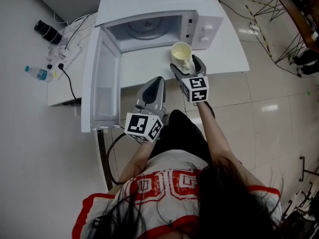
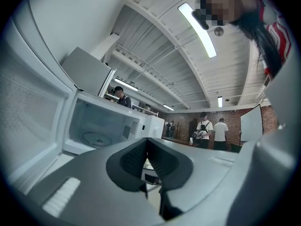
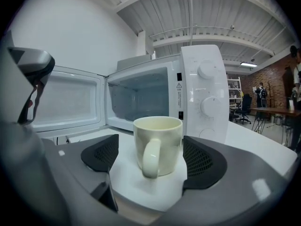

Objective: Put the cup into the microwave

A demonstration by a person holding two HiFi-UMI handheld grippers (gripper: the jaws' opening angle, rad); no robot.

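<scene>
Cup [image 3: 158, 140] stands upright on the white table [image 1: 219, 59], just in front of the control panel [image 3: 207, 88] of the microwave [image 1: 149, 4], not in front of the open cavity [image 3: 141, 98]. My right gripper [image 3: 151, 158] has its fingers [image 3: 203, 160] spread wide to either side of the cup. They grip nothing yet. The cup sits off-centre, close against the right-hand pad with a clear gap on the other side.

That offset is my first worry. If I close from here, one pad will meet the cup first and may shove or tip it across the smooth table. The handle [image 3: 150, 159] points back toward me between the fingers and could foul the grasp or twist the cup as they close.

My second worry is the route. The cup has to travel sideways and then inward, so a low carry could clip the front frame of the microwave.

The door [image 3: 66, 98] hangs fully open on the left. My left gripper [image 2: 146, 157], its fingers together on nothing, hovers near it and could bump it.
</scene>
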